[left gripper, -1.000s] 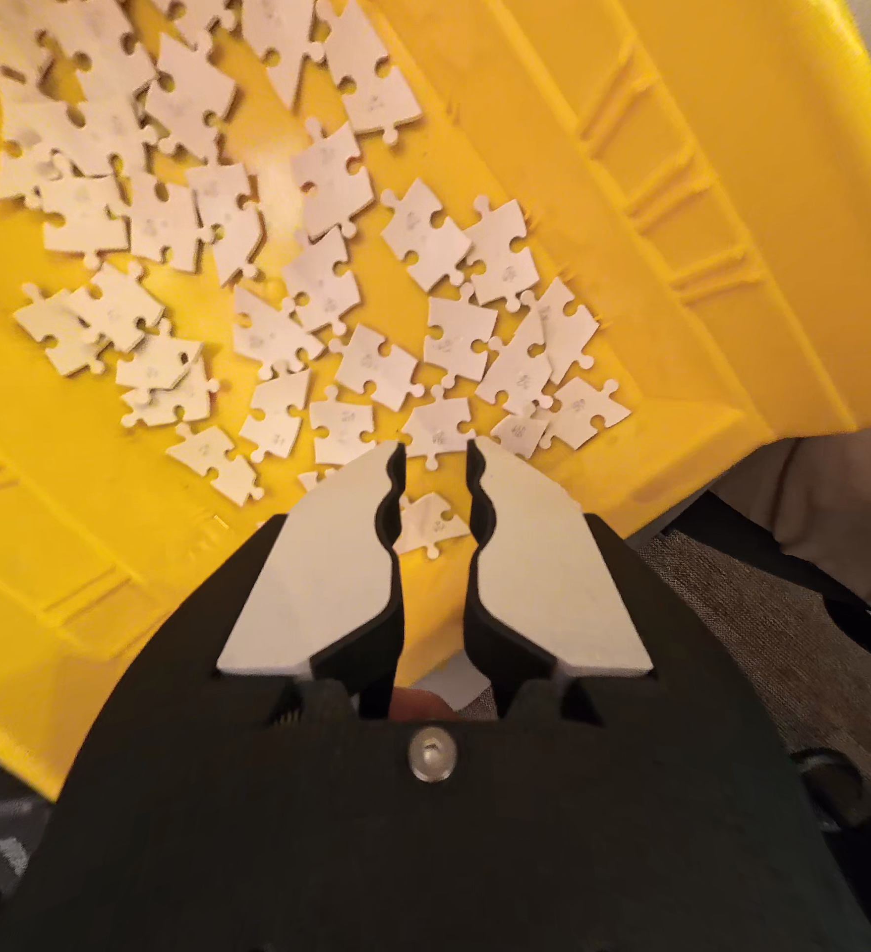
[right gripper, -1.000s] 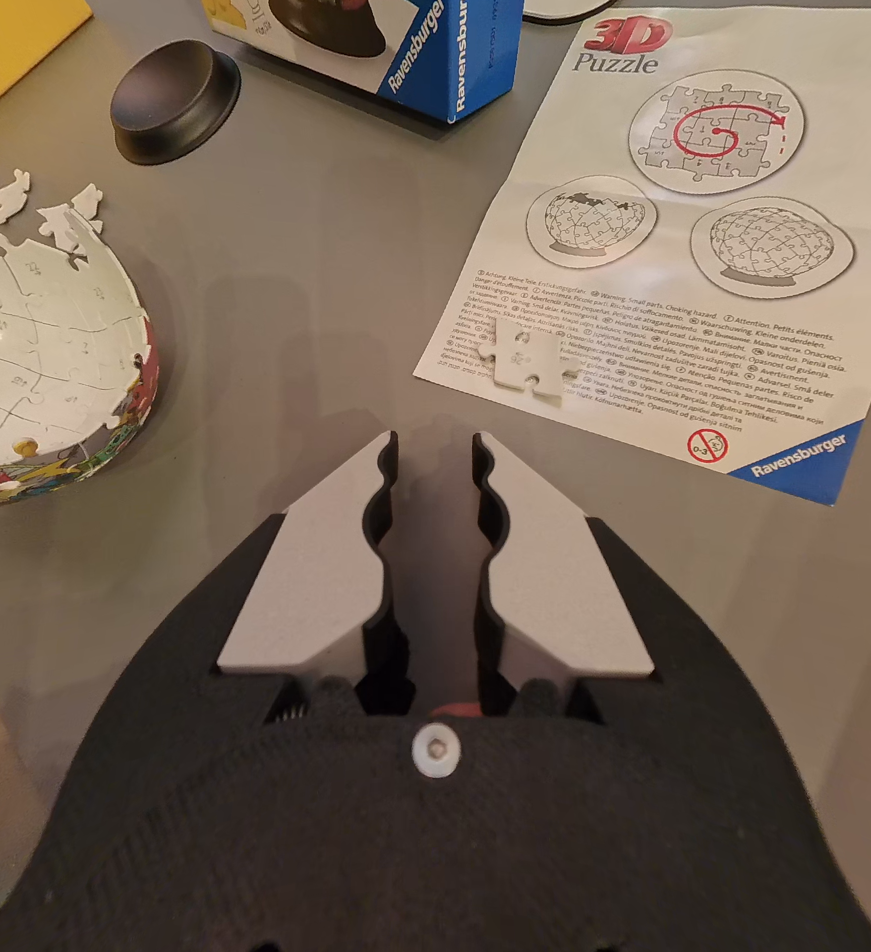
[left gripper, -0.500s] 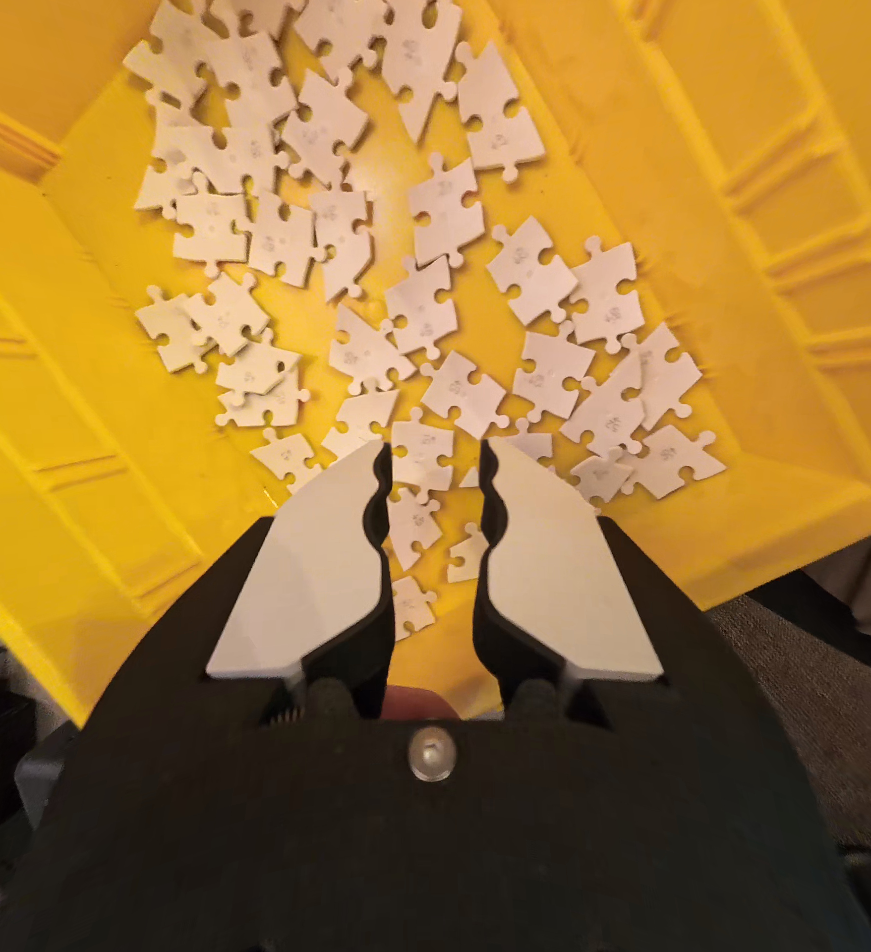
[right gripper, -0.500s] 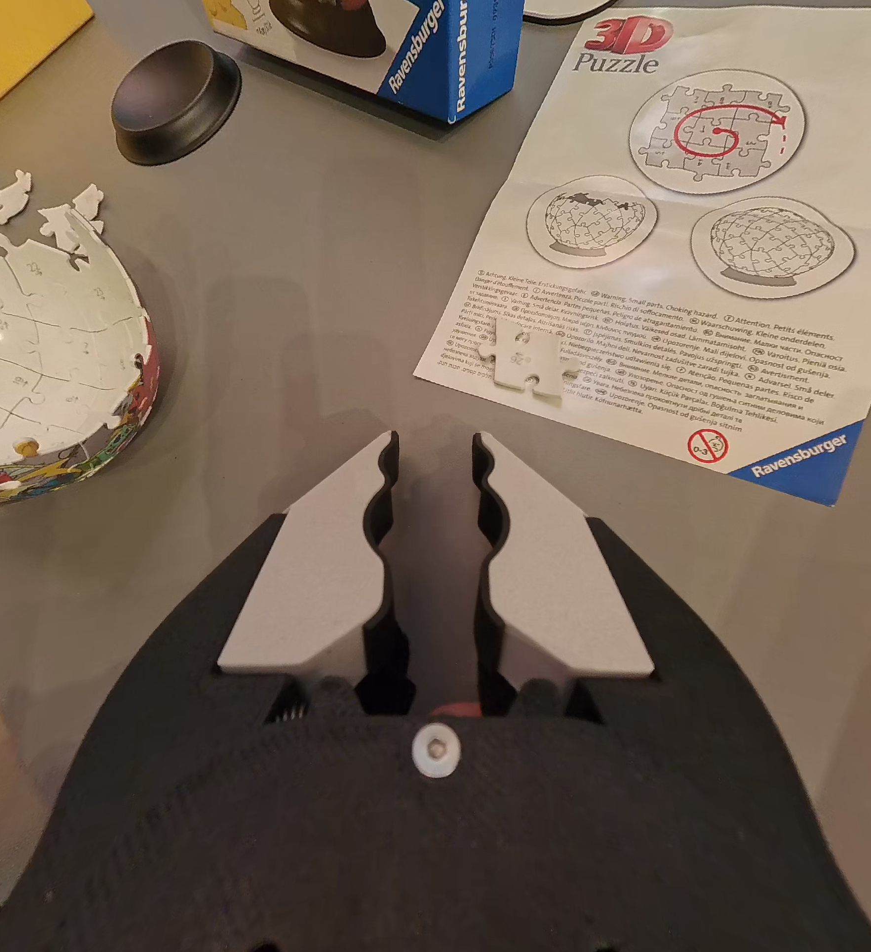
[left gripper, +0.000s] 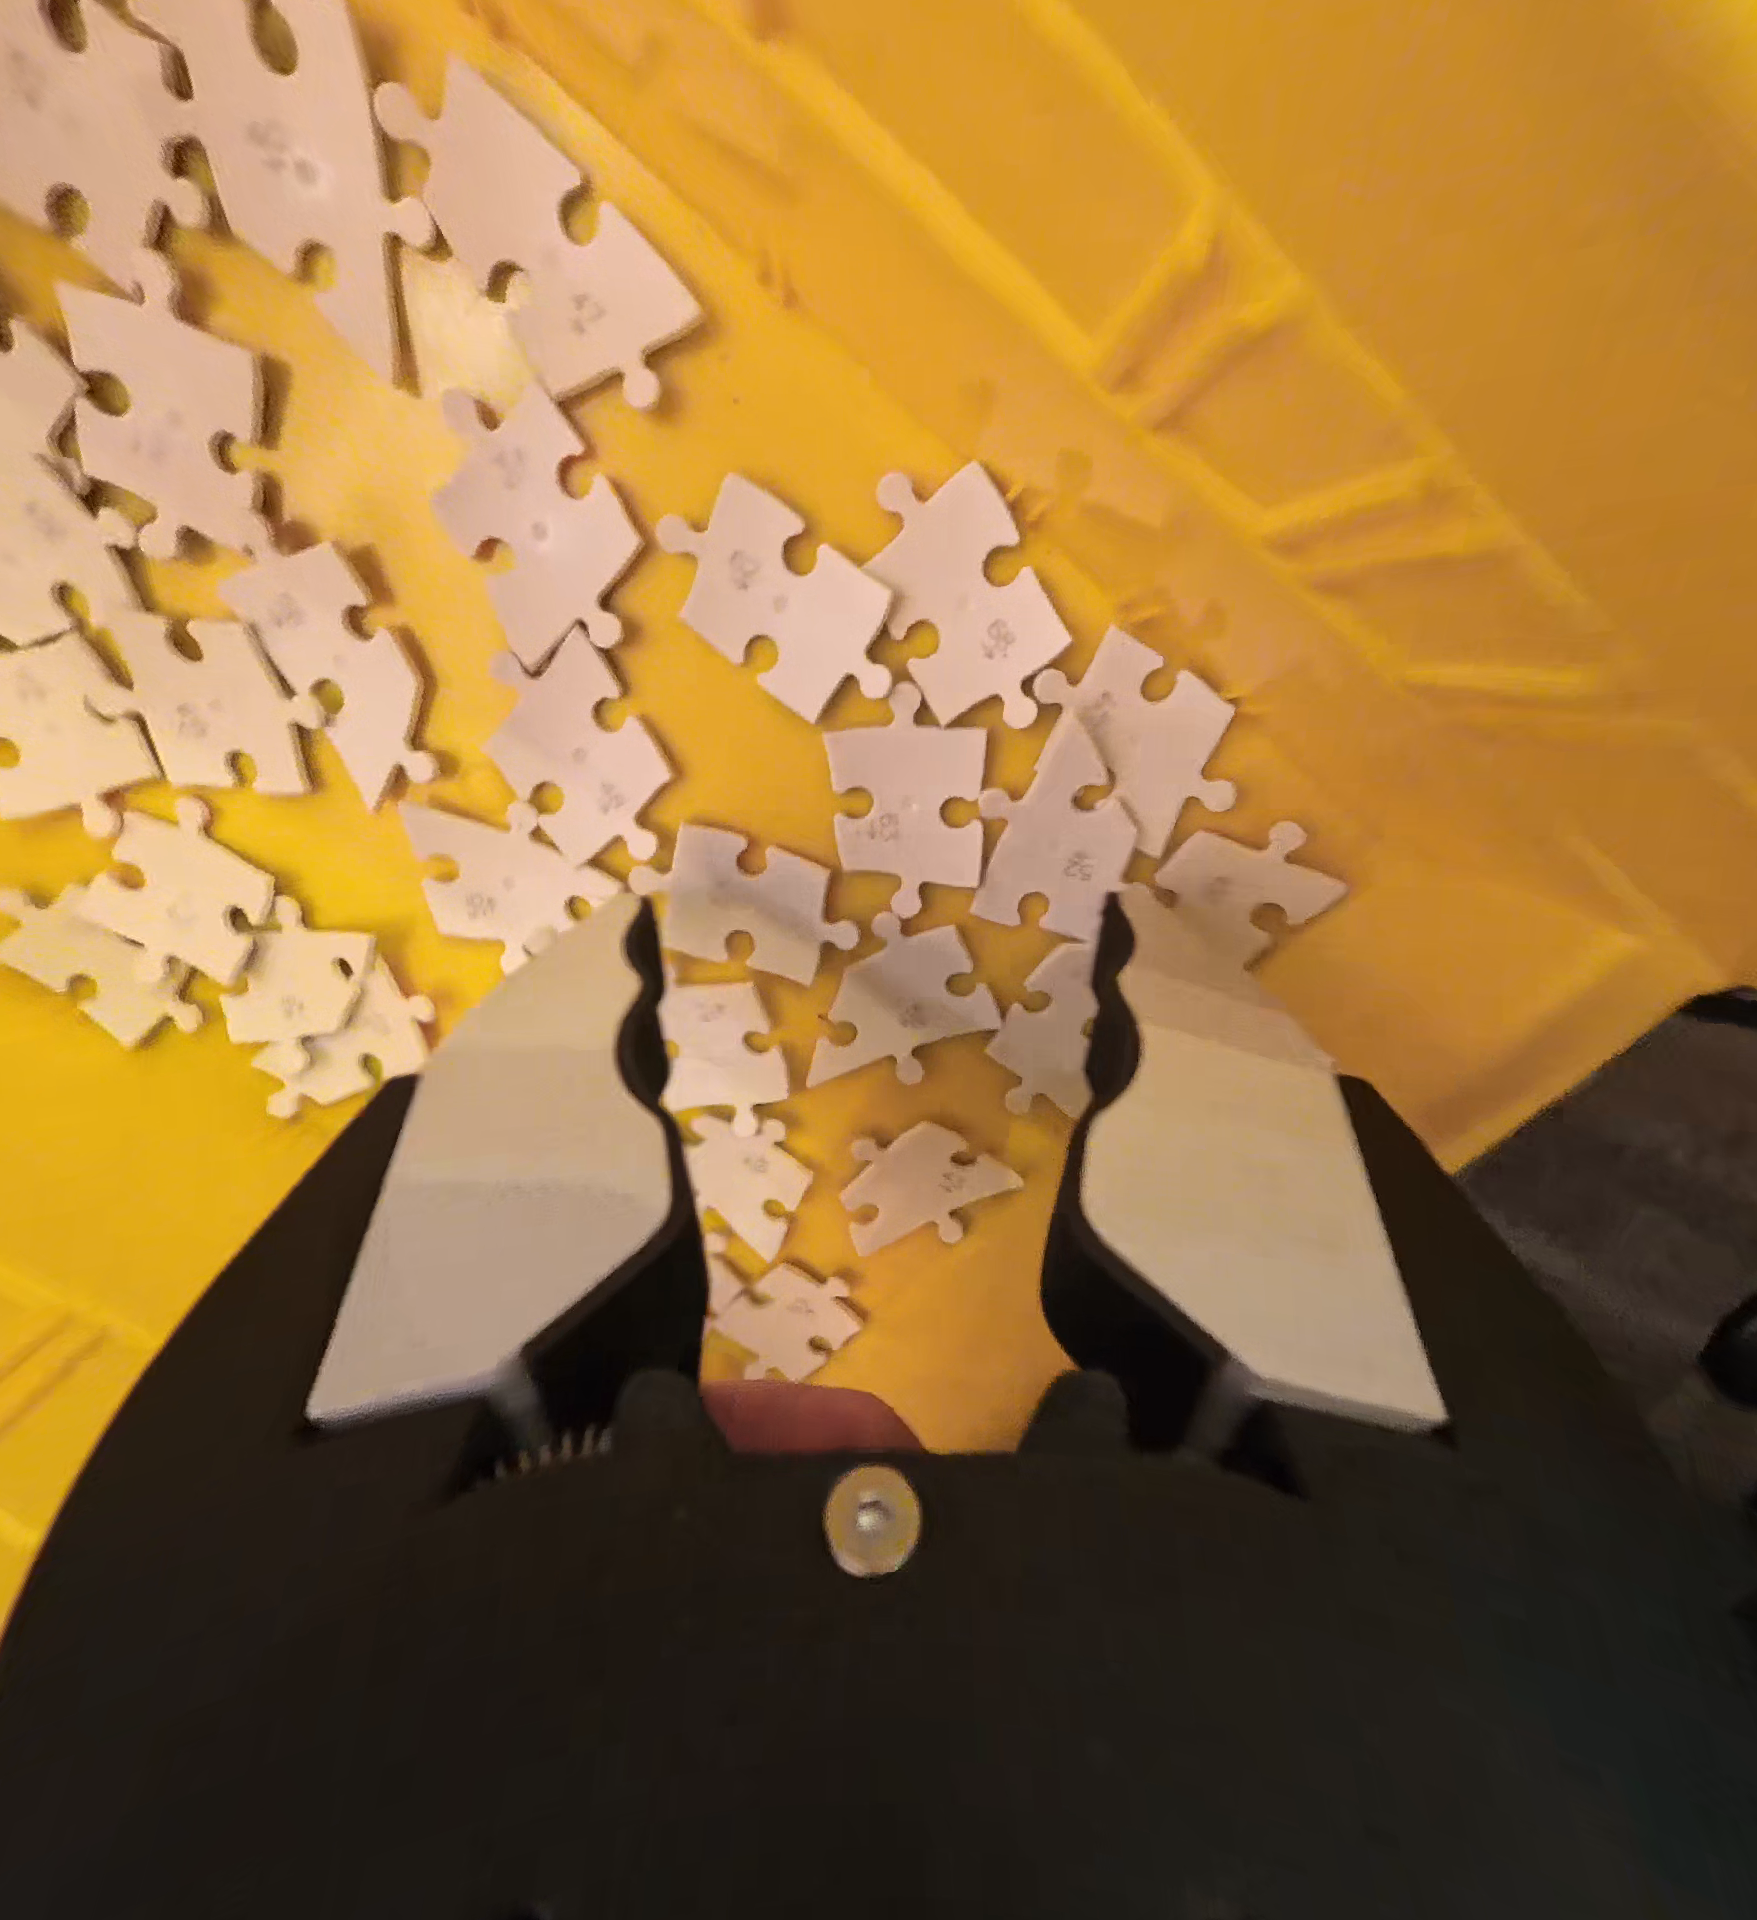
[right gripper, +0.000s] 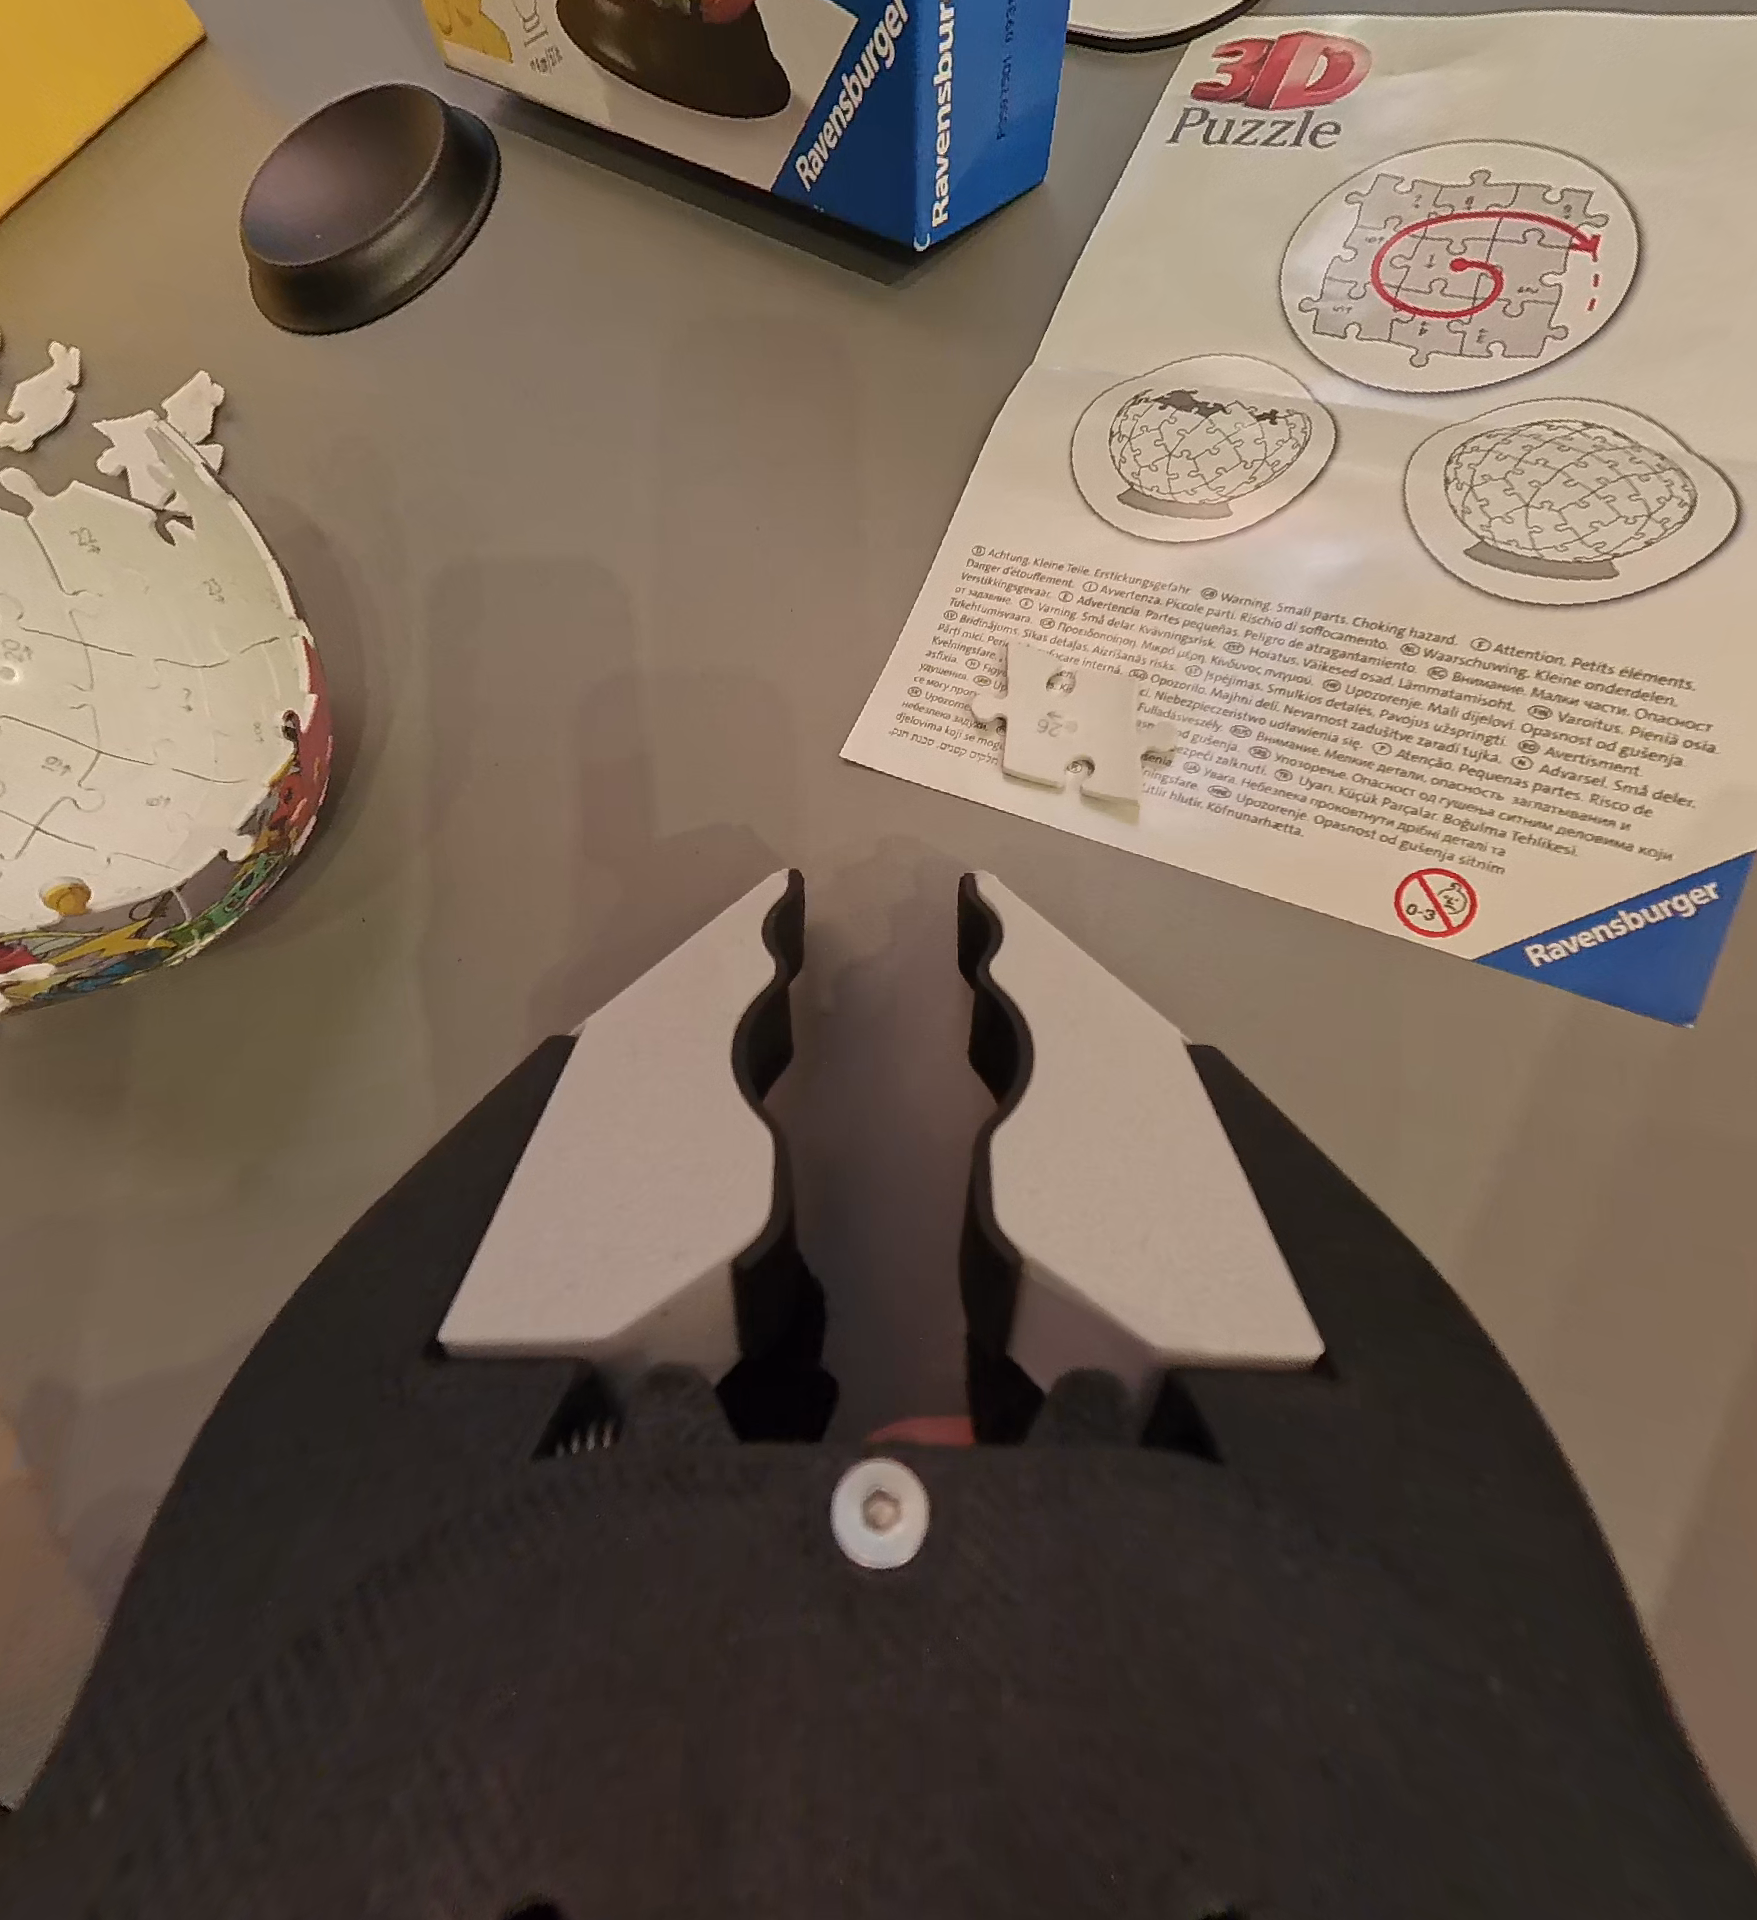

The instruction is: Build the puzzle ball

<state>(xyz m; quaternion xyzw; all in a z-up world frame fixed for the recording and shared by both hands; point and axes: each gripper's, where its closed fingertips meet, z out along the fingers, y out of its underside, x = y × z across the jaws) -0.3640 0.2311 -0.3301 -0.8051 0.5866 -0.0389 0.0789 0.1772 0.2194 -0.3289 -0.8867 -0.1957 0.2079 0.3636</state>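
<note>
Since the earlier frame the left gripper [left gripper: 879, 914] has spread wide and dropped closer over loose pieces [left gripper: 910, 1013] in the yellow bin [left gripper: 1321, 312]. Right gripper [right gripper: 879, 883]: unchanged, slightly parted, empty, above the table. Beyond it, the half-built ball [right gripper: 105, 717]. Pieces look thin, light, stiff; pinch by an edge.

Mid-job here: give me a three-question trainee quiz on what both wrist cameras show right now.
1. True or false: the left gripper is shut on a piece.
2. Where does the single loose piece lie? A) on the instruction sheet B) inside the half-built ball C) on the black stand
3. Fill in: the loose pieces under the left gripper lie in a ____ bin.

Key: 1 false; 2 A; 3 yellow.
</note>
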